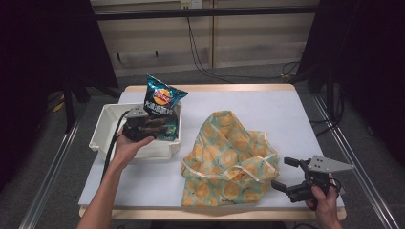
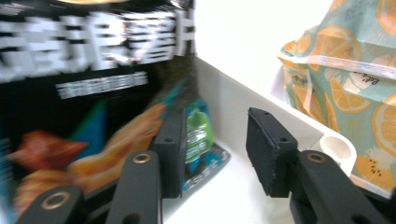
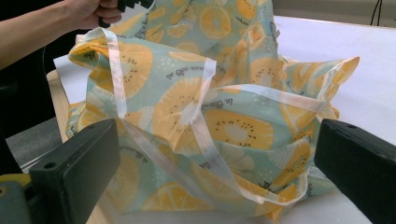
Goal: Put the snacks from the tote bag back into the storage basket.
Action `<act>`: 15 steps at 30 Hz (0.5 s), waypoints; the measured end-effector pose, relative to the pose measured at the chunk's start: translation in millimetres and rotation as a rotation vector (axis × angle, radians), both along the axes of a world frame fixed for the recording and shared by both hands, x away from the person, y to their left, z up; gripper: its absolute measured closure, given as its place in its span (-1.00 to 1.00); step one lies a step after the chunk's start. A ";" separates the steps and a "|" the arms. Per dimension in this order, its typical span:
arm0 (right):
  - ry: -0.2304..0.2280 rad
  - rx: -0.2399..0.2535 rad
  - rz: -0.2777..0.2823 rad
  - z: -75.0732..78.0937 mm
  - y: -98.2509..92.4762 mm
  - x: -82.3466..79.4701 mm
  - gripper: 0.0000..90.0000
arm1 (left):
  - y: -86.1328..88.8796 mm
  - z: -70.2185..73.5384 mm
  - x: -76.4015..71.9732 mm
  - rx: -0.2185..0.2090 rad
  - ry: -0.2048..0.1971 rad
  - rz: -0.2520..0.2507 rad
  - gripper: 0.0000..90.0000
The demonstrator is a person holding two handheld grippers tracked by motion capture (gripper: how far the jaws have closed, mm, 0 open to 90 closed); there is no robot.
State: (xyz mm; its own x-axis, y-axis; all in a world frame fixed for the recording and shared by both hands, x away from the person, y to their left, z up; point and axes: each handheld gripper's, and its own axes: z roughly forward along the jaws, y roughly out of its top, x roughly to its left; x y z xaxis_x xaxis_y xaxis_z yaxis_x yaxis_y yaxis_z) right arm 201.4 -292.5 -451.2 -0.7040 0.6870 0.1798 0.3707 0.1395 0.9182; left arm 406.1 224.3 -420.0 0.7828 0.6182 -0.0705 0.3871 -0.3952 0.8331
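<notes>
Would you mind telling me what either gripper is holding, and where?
Nothing: the left gripper's fingers stand apart beside the chip bag; the right gripper is open.

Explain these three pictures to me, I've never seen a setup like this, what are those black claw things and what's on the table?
A person holds a hand-worked two-jaw gripper in each hand. One camera looks down from above; one rides on each gripper, looking along its black jaws. On the table lie a white tray and a fabric bag with an orange-slice print. A chip bag stands up out of the tray. The left gripper is at it, jaws apart, one jaw beside the bag. The right gripper waits open near the fabric bag, holding nothing.
</notes>
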 end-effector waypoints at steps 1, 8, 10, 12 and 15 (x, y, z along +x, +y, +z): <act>0.001 0.002 -0.001 0.1 0.1 -0.1 -1.00 | 5.9 1.5 1.7 0.001 -0.009 0.017 0.21; 0.005 0.002 0.001 -0.8 0.2 1.3 -1.00 | 43.0 0.6 14.8 -0.069 0.002 0.124 0.08; 0.005 0.001 0.000 -1.0 0.6 1.6 -1.00 | 50.7 -4.9 19.6 -0.057 0.010 0.150 0.04; 0.008 0.002 0.001 -0.6 0.8 0.9 -1.00 | 57.9 -12.2 24.6 -0.062 0.034 0.163 -0.09; 0.004 0.001 0.004 -0.7 0.3 0.7 -1.00 | 61.6 -24.0 29.1 -0.022 0.068 0.176 -0.31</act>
State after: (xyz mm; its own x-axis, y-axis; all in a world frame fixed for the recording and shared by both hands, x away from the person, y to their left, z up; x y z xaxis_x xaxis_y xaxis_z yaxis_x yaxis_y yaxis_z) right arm 202.0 -292.2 -451.9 -0.7060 0.6840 0.1837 0.3739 0.1397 0.9169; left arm 435.2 285.9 -444.0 0.6557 0.7430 -0.1344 0.5044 -0.2986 0.8102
